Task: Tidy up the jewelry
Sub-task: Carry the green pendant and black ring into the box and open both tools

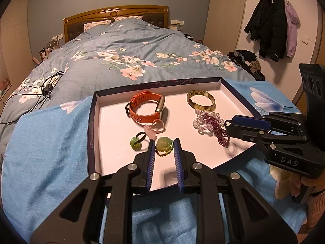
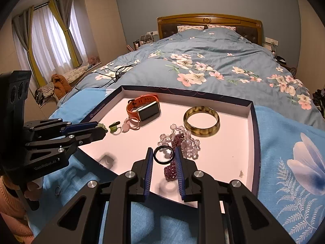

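Observation:
A shallow white-lined tray with a dark blue rim lies on a blue cloth. My left gripper is shut on a green flower-shaped bead ring, held just above the tray's near part. My right gripper is shut on a thin black ring, above a purple and clear bead bracelet. In the tray lie an orange watch, an amber bangle, a pink charm loop and a small green flower tie. The right gripper comes in over the tray's right edge.
The tray rests at the foot of a bed with a floral blue duvet. Black cables lie on the duvet at the left. A small ring sits on the blue cloth. Coats hang on the right wall.

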Available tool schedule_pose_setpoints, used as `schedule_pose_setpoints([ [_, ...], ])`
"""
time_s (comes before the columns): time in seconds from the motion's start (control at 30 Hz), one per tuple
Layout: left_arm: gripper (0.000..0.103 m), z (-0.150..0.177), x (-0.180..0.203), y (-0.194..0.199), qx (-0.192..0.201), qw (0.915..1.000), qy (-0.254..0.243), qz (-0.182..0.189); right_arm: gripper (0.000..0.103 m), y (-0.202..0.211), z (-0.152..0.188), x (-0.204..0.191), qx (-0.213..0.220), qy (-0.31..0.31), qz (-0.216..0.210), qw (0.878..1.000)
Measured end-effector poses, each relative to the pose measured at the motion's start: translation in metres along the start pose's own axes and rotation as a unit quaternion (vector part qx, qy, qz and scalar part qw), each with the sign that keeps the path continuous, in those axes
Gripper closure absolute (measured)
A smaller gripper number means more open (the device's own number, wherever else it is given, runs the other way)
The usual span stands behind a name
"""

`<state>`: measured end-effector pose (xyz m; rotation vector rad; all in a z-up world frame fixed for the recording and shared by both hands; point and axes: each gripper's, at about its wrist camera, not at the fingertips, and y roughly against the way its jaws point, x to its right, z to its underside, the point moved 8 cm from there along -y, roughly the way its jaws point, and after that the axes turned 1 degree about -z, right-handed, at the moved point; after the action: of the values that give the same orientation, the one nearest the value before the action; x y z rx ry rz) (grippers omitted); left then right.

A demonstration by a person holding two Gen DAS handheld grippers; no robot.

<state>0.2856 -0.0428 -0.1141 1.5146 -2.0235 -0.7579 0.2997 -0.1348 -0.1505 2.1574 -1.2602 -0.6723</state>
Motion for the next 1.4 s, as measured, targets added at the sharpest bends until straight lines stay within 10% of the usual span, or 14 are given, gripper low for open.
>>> schedule_pose_setpoints([
  [1.4, 0.075, 0.008, 0.005, -0.017, -0.027, 0.9996, 0.0, 0.001, 0.082, -0.011, 0.008, 0.014, -0.018, -0.022, 0.012, 1.0],
])
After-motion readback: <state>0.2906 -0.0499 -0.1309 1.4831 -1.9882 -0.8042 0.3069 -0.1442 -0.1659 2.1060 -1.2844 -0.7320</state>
